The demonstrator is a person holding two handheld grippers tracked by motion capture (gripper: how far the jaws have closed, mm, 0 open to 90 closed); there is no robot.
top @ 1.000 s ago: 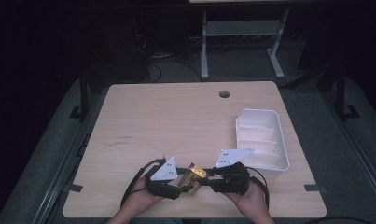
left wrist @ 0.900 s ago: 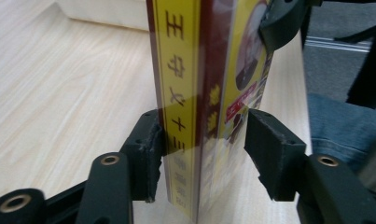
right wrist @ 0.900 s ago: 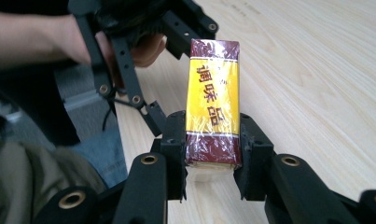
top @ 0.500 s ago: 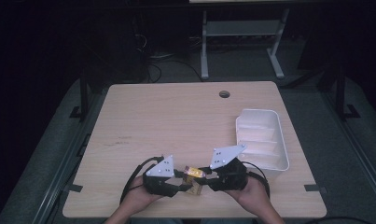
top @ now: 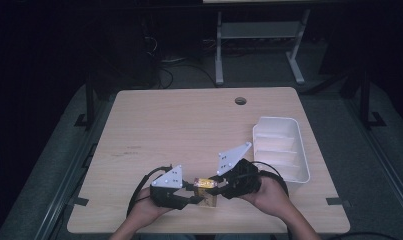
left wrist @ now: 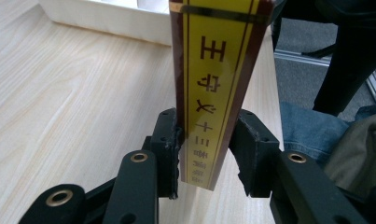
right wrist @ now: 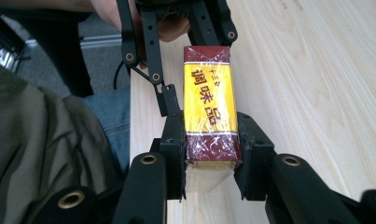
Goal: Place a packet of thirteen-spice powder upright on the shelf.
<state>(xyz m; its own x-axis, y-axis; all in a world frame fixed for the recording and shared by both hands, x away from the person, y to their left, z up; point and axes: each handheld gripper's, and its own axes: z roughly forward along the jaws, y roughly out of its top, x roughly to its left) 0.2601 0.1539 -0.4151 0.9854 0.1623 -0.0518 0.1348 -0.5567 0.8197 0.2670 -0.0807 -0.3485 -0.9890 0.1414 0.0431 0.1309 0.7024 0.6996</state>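
Note:
A small yellow and maroon box (top: 205, 184) with printed characters hangs between my two grippers, just above the table's near edge. My right gripper (top: 220, 186) is shut on one end, and in the right gripper view the box (right wrist: 209, 102) runs away from that gripper (right wrist: 209, 144) with both pads on its wrapped sides. My left gripper (top: 195, 192) has just been closing on the far end. In the left gripper view the box (left wrist: 218, 70) stands up between the jaws of that gripper (left wrist: 207, 149), pads against both sides. The left gripper's fingers (right wrist: 169, 100) reach the box from the far end.
A white divided tray (top: 304, 160) sits on the wooden table (top: 189, 125) to the right, close behind the right hand. A round cable hole (top: 240, 101) lies near the far edge. The person's lap sits just past the near edge. Shelving legs stand on the floor behind the table.
The left jaws have closed onto the box's end. The right gripper has risen slightly and shifted left with the box.

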